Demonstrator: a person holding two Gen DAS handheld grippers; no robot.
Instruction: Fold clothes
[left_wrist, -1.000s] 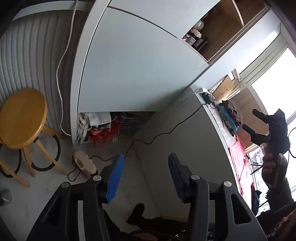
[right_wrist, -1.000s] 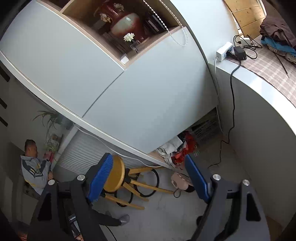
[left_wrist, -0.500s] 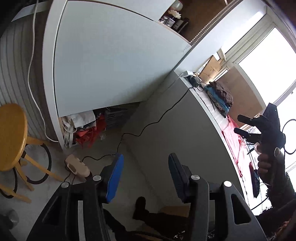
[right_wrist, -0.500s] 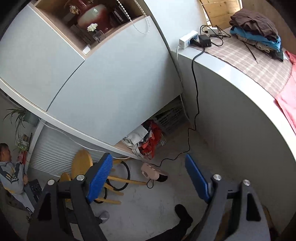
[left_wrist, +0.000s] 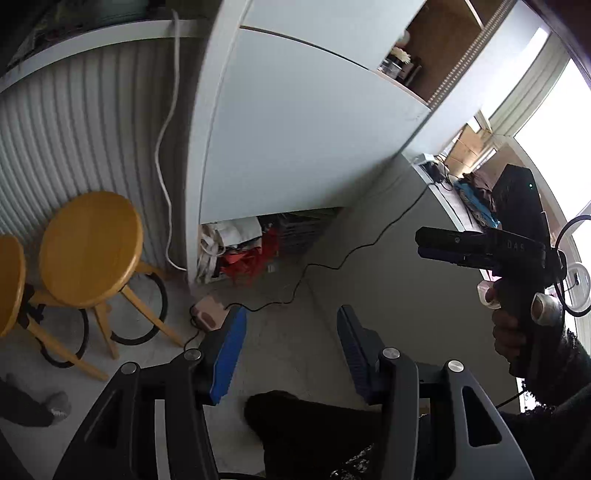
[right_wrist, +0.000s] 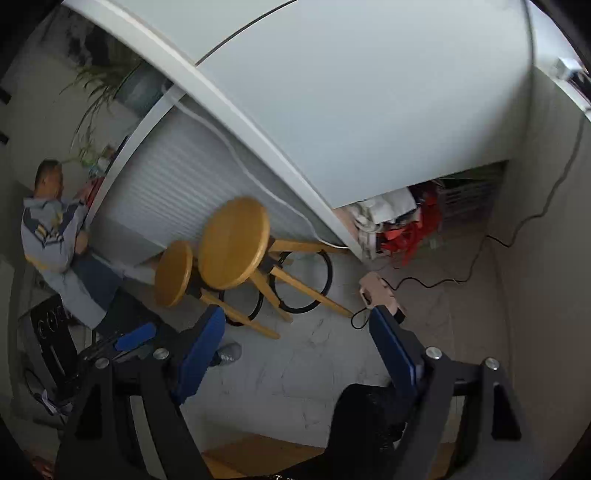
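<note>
My left gripper (left_wrist: 290, 325) hangs open over the pale floor with nothing between its blue pads. In the right wrist view my right gripper (right_wrist: 297, 321) is open wider, also empty, and tilts down at the floor. The left wrist view shows that right gripper (left_wrist: 419, 242) from the side, held in a hand (left_wrist: 509, 332) with a dark sleeve, its fingers pointing left. A stack of folded clothes (left_wrist: 476, 199), blue and brown, lies far off on the grey counter (left_wrist: 424, 266) behind it. Neither gripper is near any garment.
Two yellow wooden stools (right_wrist: 232, 247) (left_wrist: 90, 247) stand by a white cabinet (left_wrist: 295, 122). Bags and red cloth (left_wrist: 240, 251) fill its bottom gap. A pink box (right_wrist: 376, 291) with a black cable (left_wrist: 332, 258) lies on the floor. A person (right_wrist: 51, 236) sits at far left.
The right wrist view has swung down and left, off the counter and its clothes, onto the floor and stools. The left wrist view swung left, bringing a stool back; the right gripper looms closer.
</note>
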